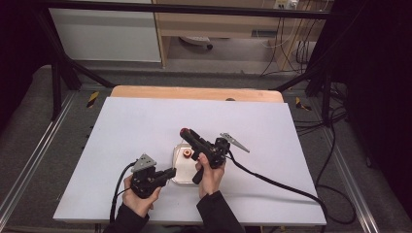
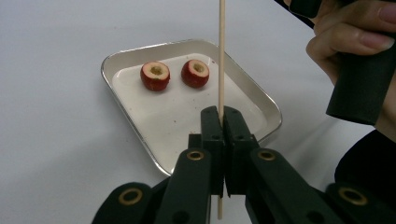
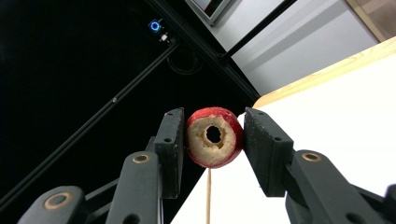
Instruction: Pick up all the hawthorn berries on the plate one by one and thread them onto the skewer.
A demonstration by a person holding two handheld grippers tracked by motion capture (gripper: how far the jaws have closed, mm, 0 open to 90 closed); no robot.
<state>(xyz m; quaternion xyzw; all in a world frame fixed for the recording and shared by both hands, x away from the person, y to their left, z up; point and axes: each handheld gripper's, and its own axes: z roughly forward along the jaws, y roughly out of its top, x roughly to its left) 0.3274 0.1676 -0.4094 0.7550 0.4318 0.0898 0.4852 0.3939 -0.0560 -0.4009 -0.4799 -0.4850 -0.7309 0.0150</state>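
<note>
High view hides skewer, left claw (image 2: 223, 122) clamps skewer (image 2: 221, 56), right claw (image 3: 212, 140) grips cored fruit (image 3: 215, 137).

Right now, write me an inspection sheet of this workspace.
Surface: white table, wooden edge at the far side.
Job's things: steel tray with two cored red fruits; a third fruit; wooden skewer, upright.
Clutter: nothing seen.
Tongs: left tongs shut on the skewer by the tray; right tongs shut on the third fruit, raised above the tray.
Cables: one black cable trails from each tool; more hang at the back.
Surroundings: black frame, grey floor, wooden furniture behind.
</note>
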